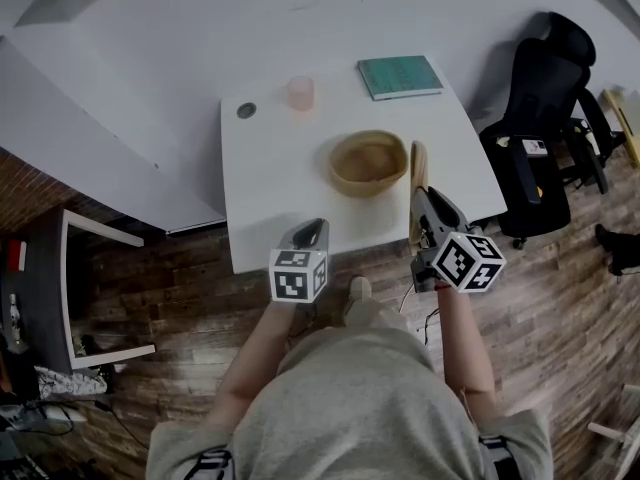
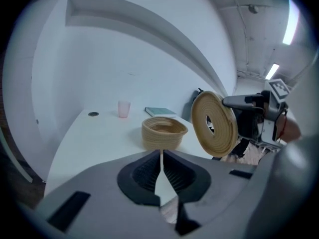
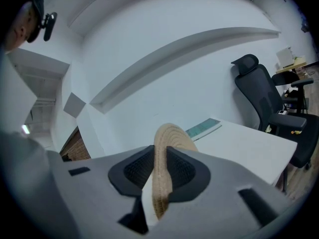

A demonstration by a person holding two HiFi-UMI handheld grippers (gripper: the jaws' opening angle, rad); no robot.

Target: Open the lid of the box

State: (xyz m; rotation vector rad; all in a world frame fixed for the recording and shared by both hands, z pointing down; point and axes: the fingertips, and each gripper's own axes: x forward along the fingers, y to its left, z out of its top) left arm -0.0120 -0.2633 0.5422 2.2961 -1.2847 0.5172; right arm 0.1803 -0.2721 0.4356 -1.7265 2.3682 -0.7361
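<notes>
White tabletop [image 1: 270,188] bears a round woven box [image 1: 368,163]; right tongs [image 3: 160,158] clamp its flat coiled lid [image 2: 214,123], left tongs [image 2: 161,156] pressed together, empty.

A white table [image 1: 270,208] stands against a plain white wall [image 1: 400,8], on a floor of dark wooden planks [image 1: 180,308]. A black office chair [image 1: 545,118] is just beside the table's right end. A long slanting ledge [image 2: 149,19] runs along the wall. Tube lamps [image 2: 273,71] shine on the ceiling.
</notes>
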